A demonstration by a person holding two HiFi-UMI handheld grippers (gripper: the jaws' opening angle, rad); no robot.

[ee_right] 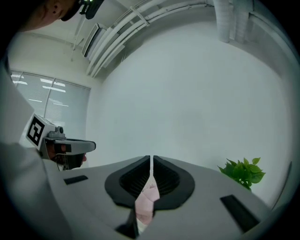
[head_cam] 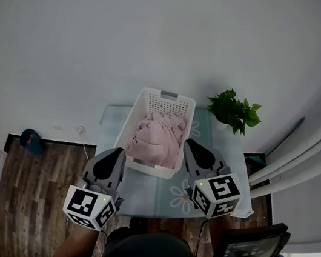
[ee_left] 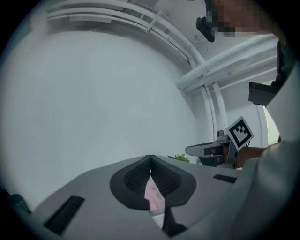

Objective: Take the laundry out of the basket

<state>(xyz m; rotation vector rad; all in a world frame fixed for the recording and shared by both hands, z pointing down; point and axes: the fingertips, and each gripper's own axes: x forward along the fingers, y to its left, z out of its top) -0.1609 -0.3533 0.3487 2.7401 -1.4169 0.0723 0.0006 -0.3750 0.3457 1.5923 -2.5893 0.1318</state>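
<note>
Left gripper [head_cam: 118, 150] and right gripper [head_cam: 190, 143] hung clenched, empty, near the white basket [head_cam: 167, 97].
Best opened wide before pinching pink laundry [head_cam: 157, 140].

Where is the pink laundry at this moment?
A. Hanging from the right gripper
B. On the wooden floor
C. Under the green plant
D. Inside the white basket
D: in the head view the laundry lies heaped inside the basket, which stands on the table.
</note>
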